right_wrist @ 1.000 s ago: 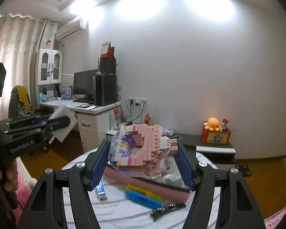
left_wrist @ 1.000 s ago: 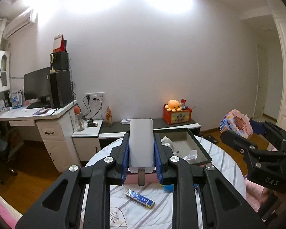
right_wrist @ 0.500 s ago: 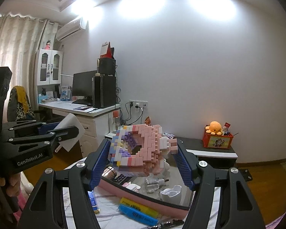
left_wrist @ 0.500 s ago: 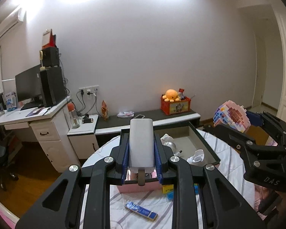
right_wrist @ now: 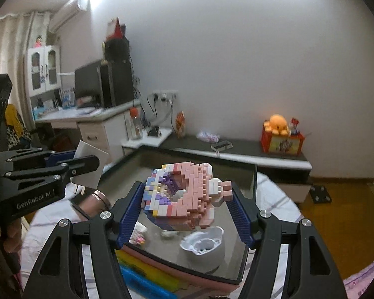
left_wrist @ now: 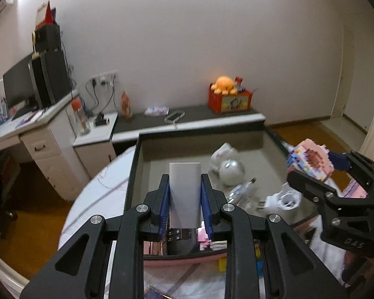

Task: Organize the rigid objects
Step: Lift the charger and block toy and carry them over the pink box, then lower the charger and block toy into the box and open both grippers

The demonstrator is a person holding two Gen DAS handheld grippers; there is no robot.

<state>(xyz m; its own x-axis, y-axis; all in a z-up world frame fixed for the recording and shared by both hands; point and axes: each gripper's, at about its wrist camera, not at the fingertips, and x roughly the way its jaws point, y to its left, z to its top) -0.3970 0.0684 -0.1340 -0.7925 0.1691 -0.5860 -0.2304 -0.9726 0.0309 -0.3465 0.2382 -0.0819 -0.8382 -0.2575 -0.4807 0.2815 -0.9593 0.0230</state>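
Above the tray [left_wrist: 133,172], left jaws clamped on white slab [left_wrist: 185,194], right jaws gripping brick model [right_wrist: 184,194].

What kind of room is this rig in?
Most likely a home bedroom or study: a desk with a monitor, a wall air conditioner, and a plush toy on a low cabinet.

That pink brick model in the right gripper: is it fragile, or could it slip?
The brick model is probably fragile: small studded bricks, with pieces jutting out that could snap off. Slipping seems unlikely, since the right gripper's ribbed pads press its bumpy sides. It looks hollow, so probably light.
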